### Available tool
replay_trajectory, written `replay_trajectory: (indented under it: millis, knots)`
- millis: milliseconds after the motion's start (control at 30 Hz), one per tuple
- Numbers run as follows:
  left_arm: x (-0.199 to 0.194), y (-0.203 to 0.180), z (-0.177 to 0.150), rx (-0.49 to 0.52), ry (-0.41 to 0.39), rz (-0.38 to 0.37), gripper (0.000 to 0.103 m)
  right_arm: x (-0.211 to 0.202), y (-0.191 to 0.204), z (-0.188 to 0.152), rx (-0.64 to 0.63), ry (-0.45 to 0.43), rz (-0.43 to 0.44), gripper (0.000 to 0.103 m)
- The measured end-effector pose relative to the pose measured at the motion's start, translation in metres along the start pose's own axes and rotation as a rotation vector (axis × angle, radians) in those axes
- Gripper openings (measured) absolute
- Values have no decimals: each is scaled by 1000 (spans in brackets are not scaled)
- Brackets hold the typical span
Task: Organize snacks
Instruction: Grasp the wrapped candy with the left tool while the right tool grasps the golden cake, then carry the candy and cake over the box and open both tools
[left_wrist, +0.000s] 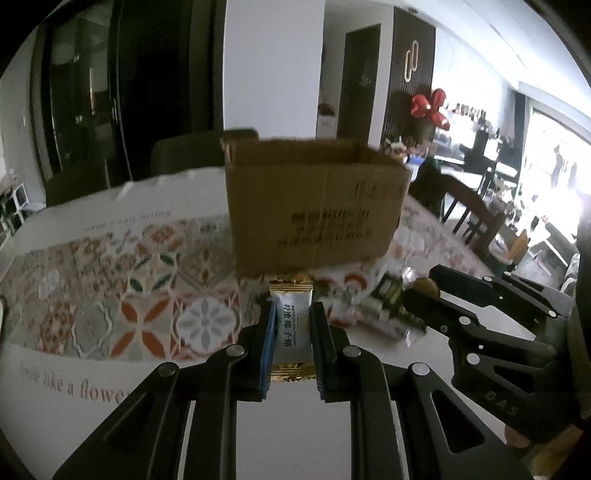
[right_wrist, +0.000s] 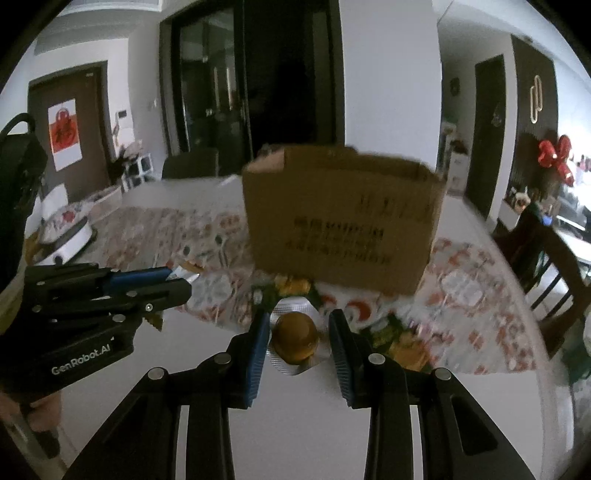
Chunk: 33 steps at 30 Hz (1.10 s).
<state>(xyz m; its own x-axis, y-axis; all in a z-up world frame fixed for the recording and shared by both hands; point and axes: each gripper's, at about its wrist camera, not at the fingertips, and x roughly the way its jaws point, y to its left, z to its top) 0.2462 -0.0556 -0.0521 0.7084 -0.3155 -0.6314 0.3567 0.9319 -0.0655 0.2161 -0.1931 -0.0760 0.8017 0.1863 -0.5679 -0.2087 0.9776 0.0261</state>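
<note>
Left gripper (left_wrist: 291, 332): it grasps a candy (left_wrist: 291, 330), a white wrapper with gold crimped ends, pinched across its width between the blue pads. The candy hangs clear of the table.
Right gripper (right_wrist: 298, 334): it holds a round brown snack in a silver blister (right_wrist: 295, 341). The blister's edges meet both pads, so it looks clamped, not loose.
Box (left_wrist: 314, 201): brown cardboard, open at the top, standing on the patterned cloth (left_wrist: 147, 314) straight ahead of both grippers, near the middle of the table.
Pile (left_wrist: 373, 306): other snacks lie on the table just before the foot of the box, below and between the grippers; blur hides what they are.
Step in hand: it seems to be the carry, with one snack in each gripper and the box as the likely goal.
Next move: each gripper probably must go above the near rim of the box, pass over it, and then let go inside. The near wall stands upright between snacks and opening, so height matters first.
Edges: the near rim is the one to clear; a raised flap (left_wrist: 240, 138) at the far left corner may catch the left gripper.
Open room: the space above the box looks free. The grippers are near each other, so they are better kept side by side. A chair (right_wrist: 550, 273) stands at the right table edge, well apart.
</note>
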Motion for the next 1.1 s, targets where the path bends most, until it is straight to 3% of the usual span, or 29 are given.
replay_trajectory:
  millis: [467,567,800,1100]
  knots:
    - [-4,-1,76,26,-145,-44,19,-7,-27,72,39,-178,-40,34]
    - [5,2,95,26,-143,-85,19,0,-33,86,44,-187,-49,34]
    - [32,4,136,40,-127,-79,19,19,-48,121,42,-179,-76,34]
    - [79,13,174,10,-39,-66,19,53,-65,158,49,-121,-72,35]
